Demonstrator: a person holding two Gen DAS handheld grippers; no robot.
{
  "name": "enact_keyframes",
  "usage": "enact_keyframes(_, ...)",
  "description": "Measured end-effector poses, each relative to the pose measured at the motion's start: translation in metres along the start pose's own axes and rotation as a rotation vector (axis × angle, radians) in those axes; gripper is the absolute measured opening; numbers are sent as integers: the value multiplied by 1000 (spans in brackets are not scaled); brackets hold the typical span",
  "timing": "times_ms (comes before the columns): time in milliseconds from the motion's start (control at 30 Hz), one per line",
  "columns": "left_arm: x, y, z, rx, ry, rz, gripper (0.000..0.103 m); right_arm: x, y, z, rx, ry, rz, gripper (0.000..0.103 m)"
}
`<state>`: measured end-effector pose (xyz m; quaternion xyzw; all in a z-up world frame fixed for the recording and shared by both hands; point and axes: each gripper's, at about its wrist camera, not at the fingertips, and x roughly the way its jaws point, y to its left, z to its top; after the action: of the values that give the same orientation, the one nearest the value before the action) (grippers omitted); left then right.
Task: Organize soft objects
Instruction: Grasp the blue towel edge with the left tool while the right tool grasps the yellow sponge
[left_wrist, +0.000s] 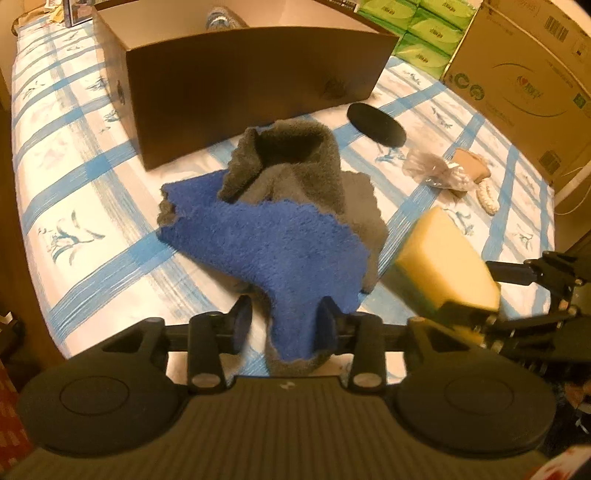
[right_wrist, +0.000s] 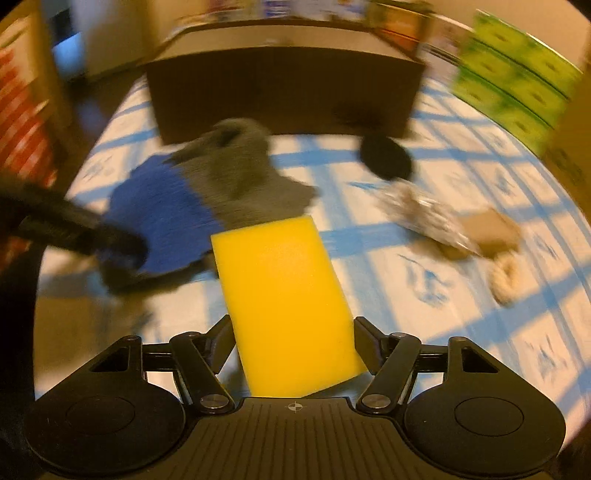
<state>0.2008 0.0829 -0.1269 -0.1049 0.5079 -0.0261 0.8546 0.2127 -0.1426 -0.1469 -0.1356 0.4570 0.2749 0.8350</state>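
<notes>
A blue and grey fleecy cloth (left_wrist: 280, 243) lies crumpled on the checked bedsheet (left_wrist: 74, 184). Its near corner hangs between the fingers of my left gripper (left_wrist: 284, 321). The right pad touches the cloth, while the left pad stands clear of it, so the jaws are open. My right gripper (right_wrist: 293, 339) is shut on a yellow sponge (right_wrist: 284, 288) and holds it up off the sheet. In the left wrist view the sponge (left_wrist: 439, 258) floats just right of the cloth. The cloth (right_wrist: 166, 214) appears blurred in the right wrist view.
An open brown box (left_wrist: 240, 85) stands behind the cloth with a bluish knitted item (left_wrist: 221, 18) inside. A black disc (left_wrist: 375, 123), a crumpled plastic bag (left_wrist: 432, 170) and small tan and white items (left_wrist: 476, 173) lie at right. Green tissue packs (left_wrist: 424, 33) and a cardboard carton (left_wrist: 517, 74) are stacked beyond.
</notes>
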Motion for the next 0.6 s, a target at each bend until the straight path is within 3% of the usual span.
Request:
enact_keyframes(133,5,0,10,-11,-22,-5,51,-2,-24,4,144,9,-35,69)
enact_keyframes(333,20,1,30,-60,-25,-24,57,9,-33,9,209,29,-70,73)
enact_keyframes(500,31,-5,38,-60,-31,-4,56,16,-29,14,184,43,-68,74)
enact_keyframes(600,35,-10,39,-36,-39,16,42,20,-28,17,176,44,-68,74)
